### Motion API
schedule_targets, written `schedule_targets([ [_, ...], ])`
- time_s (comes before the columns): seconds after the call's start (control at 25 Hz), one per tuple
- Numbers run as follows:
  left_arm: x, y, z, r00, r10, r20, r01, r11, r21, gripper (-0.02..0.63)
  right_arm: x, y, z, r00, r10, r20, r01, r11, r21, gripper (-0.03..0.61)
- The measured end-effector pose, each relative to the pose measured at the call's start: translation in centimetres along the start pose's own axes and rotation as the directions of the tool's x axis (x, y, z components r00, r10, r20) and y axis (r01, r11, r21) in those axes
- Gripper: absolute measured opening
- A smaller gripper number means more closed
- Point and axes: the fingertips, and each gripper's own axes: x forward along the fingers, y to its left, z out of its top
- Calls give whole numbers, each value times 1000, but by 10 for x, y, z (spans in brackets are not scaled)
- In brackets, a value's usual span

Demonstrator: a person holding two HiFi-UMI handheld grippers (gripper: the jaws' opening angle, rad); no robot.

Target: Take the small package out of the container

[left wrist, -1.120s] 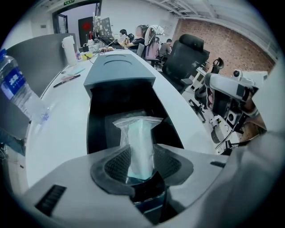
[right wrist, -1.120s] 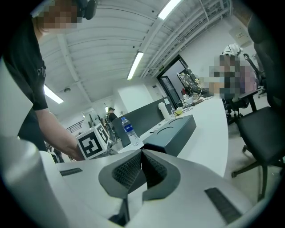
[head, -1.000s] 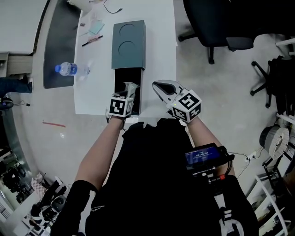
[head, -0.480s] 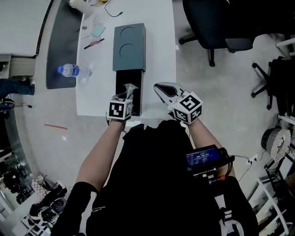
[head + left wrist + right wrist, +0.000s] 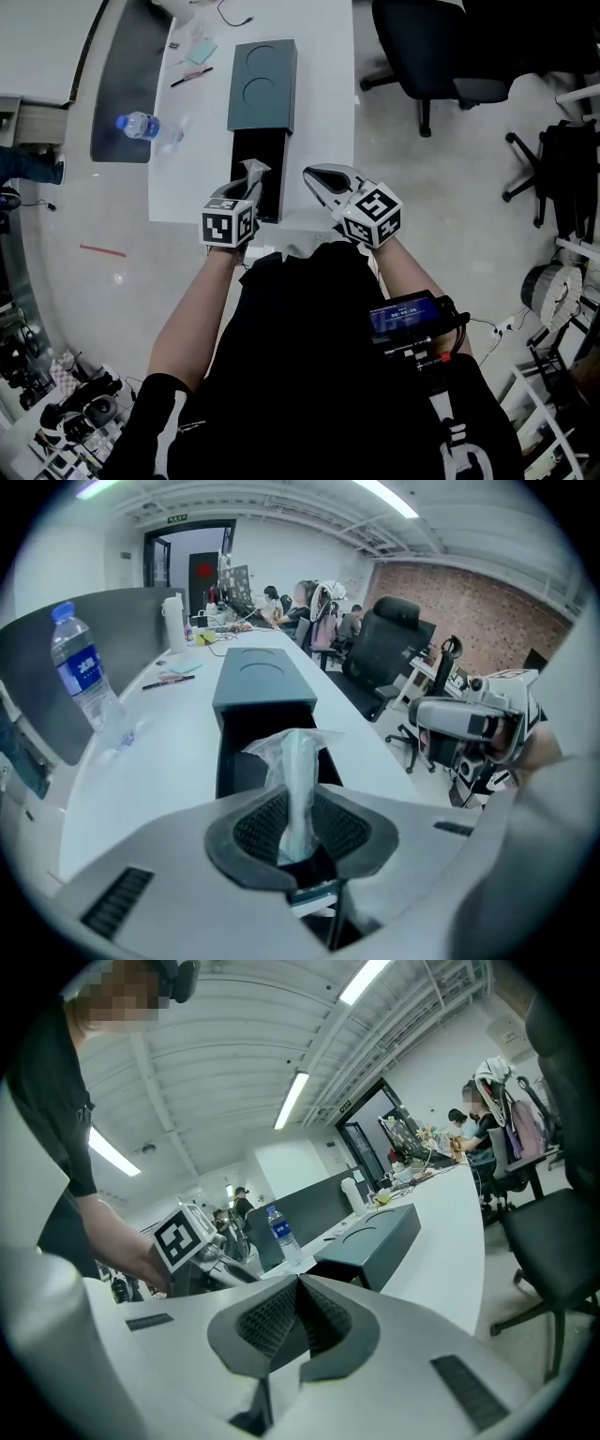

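A dark teal container (image 5: 262,82) lies on the white table (image 5: 319,112), its black drawer (image 5: 255,173) pulled out toward me. Over the drawer's near end, my left gripper (image 5: 249,176) points steeply down. In the left gripper view its jaws have just been closing and now pinch a small clear plastic package (image 5: 296,780), which stands up between the pads (image 5: 258,827) above the open drawer (image 5: 236,752). My right gripper (image 5: 323,178) hovers to the right of the drawer, shut with nothing in it (image 5: 298,1288), and views the container (image 5: 370,1241) from the side.
A water bottle (image 5: 138,125) stands at the table's left by a grey partition (image 5: 122,84). A pen (image 5: 190,77) and small items lie at the far left end. A black office chair (image 5: 441,47) stands on the floor to the right.
My left gripper has closed on the package and lifted up from the drawer, drawing back toward me. The right gripper has stayed where it was.
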Motion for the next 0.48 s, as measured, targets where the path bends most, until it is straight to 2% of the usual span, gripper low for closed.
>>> schedule_targets([
  [0.32,-36,1,4,990,-24,137,27,999,-19,83,-5,24,-2,1000,-10,-15,9,999,-37,26],
  [0.48,-55,-6,12,967,-78,244,79,997,7,83,-8,28,7,999,-40,6,40,997,-59,26],
])
